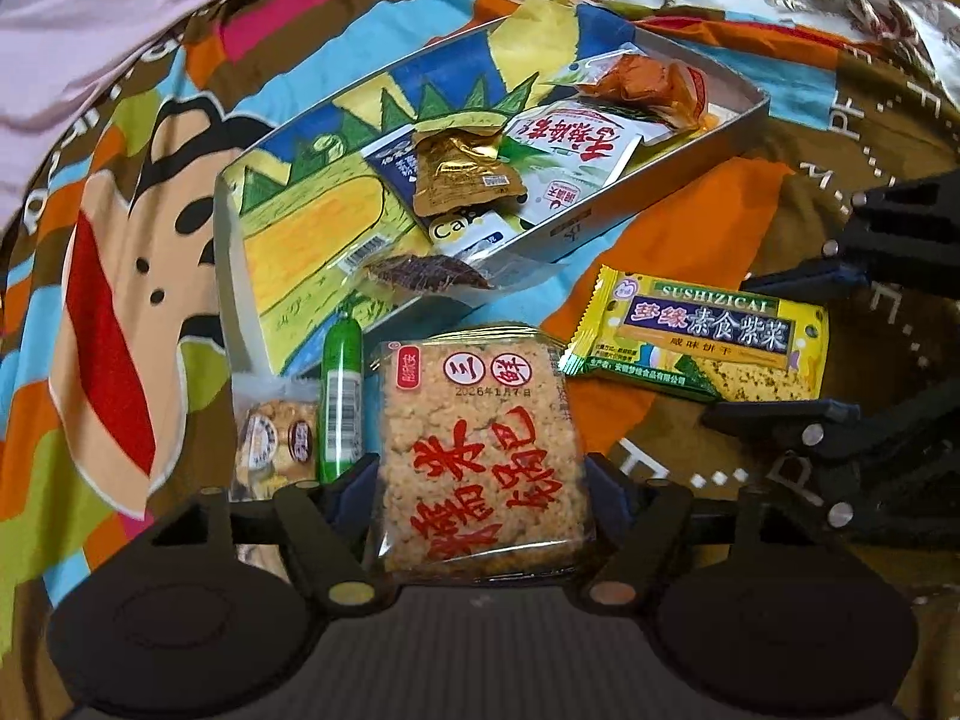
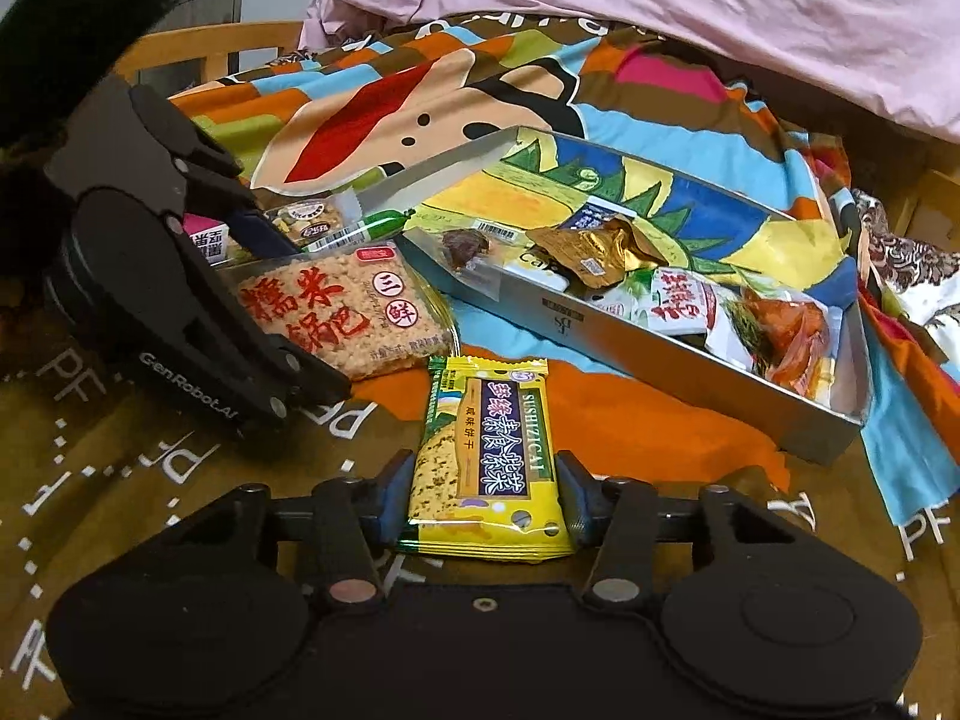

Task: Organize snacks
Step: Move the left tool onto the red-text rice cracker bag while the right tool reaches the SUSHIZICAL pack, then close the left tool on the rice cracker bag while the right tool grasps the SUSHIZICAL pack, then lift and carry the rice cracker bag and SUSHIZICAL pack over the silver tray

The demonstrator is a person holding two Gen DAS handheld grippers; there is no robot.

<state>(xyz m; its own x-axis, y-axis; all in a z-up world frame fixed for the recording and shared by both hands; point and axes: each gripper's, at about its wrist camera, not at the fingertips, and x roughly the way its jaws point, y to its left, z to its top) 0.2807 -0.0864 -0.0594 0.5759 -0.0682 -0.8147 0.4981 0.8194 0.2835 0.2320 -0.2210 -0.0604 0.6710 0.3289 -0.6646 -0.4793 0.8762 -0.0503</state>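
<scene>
My left gripper (image 1: 483,480) has its jaws around a clear-wrapped rice cracker square with red characters (image 1: 480,450), pads touching its sides; it also shows in the right wrist view (image 2: 342,312). My right gripper (image 2: 486,498) has its jaws closed on a yellow seaweed biscuit packet (image 2: 489,462), which also shows in the left wrist view (image 1: 702,342). Both packets lie on the bedspread. A shallow silver box (image 1: 576,222) with a colourful drawn lining holds several snack packets, just beyond both grippers.
A green sausage stick (image 1: 342,396) and a small clear packet of round biscuits (image 1: 276,438) lie left of the rice cracker. Colourful cartoon bedspread (image 1: 120,312) covers the surface. Pink quilt (image 2: 660,18) lies at the back. A wooden chair (image 2: 204,48) stands far left.
</scene>
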